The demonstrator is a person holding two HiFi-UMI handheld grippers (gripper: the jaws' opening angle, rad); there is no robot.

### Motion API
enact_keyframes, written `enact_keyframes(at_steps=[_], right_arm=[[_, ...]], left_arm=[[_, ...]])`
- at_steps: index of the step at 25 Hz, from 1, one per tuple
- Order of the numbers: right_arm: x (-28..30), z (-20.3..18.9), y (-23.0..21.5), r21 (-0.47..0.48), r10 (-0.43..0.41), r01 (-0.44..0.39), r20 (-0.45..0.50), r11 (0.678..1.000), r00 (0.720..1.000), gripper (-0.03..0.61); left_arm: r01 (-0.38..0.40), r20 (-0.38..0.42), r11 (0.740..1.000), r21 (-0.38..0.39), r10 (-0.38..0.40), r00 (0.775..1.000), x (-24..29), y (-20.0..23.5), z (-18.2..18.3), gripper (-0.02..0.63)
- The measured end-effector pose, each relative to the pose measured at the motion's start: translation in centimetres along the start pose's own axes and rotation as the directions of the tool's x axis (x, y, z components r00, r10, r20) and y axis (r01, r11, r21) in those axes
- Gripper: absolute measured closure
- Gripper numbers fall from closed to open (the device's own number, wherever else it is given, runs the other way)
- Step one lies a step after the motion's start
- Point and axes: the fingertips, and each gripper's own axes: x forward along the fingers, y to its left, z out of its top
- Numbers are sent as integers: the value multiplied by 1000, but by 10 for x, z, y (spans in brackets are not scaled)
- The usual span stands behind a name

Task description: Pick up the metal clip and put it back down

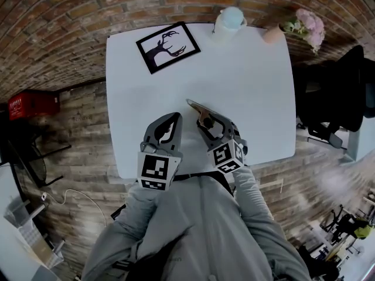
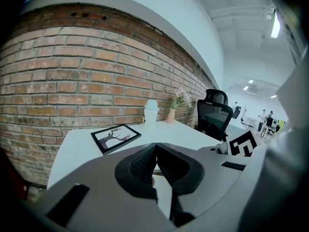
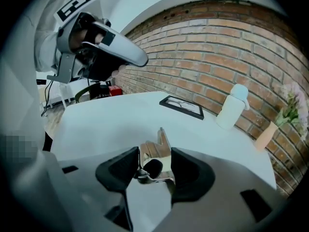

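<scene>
**Clip back down, release step**

Over the white table (image 1: pixel 252 81), my left gripper (image 2: pixel 157 146) waits with its jaws pressed together on nothing. My right gripper (image 3: pixel 155 153) is spread wide around the metal clip (image 3: pixel 150 149), which rests on the tabletop between the pads. Next, I judge, I should back straight off without snagging it.

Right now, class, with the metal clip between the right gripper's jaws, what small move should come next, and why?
Probably draw the right gripper straight back off the metal clip: its jaws stand wide apart and the clip seems to rest on the table.
</scene>
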Motion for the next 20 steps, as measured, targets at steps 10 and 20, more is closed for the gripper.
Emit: enact_keyframes(at_steps=[10, 20], right_arm=[[12, -9, -5, -42, -30, 29, -26, 999, 999, 390], [10, -5, -13, -82, -61, 58, -44, 995, 997, 462]], left_arm=[[-13, -22, 1000, -4, 13, 1000, 2, 6, -11, 588], [-15, -9, 1000, -2, 15, 1000, 0, 7, -6, 588]])
